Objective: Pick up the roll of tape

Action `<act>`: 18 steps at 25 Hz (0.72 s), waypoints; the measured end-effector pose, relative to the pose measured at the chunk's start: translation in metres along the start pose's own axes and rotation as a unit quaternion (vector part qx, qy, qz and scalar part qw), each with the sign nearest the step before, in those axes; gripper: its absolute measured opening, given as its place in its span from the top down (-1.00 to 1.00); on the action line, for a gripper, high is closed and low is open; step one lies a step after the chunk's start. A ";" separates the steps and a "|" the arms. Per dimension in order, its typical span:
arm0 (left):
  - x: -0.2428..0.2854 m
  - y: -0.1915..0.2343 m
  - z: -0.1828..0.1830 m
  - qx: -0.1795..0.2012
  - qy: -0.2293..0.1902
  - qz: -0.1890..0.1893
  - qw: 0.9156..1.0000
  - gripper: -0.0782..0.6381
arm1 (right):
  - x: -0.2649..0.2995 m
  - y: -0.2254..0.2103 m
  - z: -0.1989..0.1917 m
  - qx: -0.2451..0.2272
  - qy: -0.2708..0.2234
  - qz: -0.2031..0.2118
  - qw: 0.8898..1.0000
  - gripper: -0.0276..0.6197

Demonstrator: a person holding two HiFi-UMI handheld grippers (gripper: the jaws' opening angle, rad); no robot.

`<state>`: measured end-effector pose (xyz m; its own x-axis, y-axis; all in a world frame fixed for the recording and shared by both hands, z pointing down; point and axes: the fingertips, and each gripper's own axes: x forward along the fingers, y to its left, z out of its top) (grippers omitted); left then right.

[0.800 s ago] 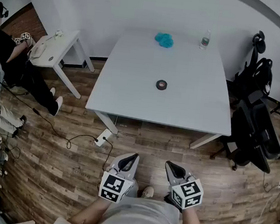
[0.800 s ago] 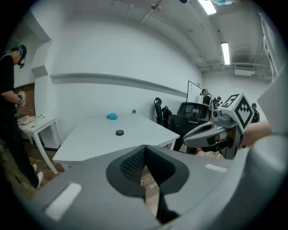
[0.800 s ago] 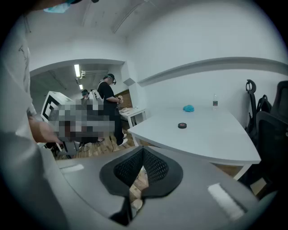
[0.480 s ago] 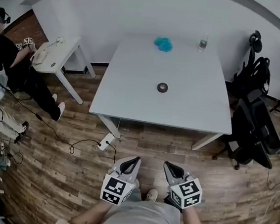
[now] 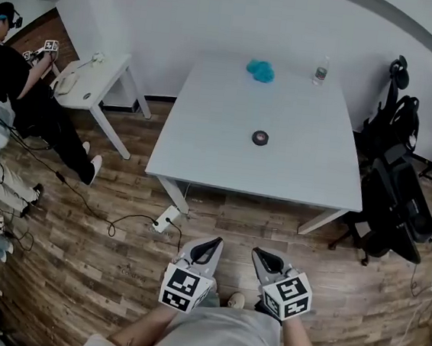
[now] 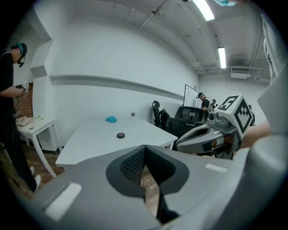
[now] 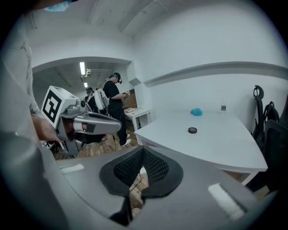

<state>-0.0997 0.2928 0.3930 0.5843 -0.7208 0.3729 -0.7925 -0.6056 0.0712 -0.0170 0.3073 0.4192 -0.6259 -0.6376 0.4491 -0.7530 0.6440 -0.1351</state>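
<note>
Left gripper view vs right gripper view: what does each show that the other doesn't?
Only the left gripper view: the right gripper, at that picture's right. Only the right gripper view: the left gripper, at that picture's left. Both: the white table with the roll of tape, a teal object and a bottle on it, all well ahead of the jaws.

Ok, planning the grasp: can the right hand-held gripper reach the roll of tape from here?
Probably not yet: the right hand-held gripper is shut, over the floor short of the table, the roll of tape mid-table. Nothing blocks it.
</note>
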 end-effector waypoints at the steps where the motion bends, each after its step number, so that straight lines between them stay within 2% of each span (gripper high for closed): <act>1: 0.000 0.002 0.001 0.000 -0.001 -0.002 1.000 0.74 | 0.002 0.002 0.000 -0.004 0.001 0.000 1.000 0.90; 12: -0.007 0.035 0.004 0.010 -0.005 -0.021 1.000 0.74 | 0.026 0.006 0.020 0.008 -0.010 -0.036 0.999 0.90; 18: -0.012 0.048 -0.002 0.006 -0.005 -0.025 1.000 0.74 | 0.036 0.018 0.019 0.010 -0.008 -0.044 0.999 0.90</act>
<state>-0.1451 0.2730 0.3944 0.6250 -0.6932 0.3590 -0.7603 -0.6447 0.0789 -0.0567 0.2878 0.4163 -0.5597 -0.6981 0.4465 -0.8092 0.5766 -0.1129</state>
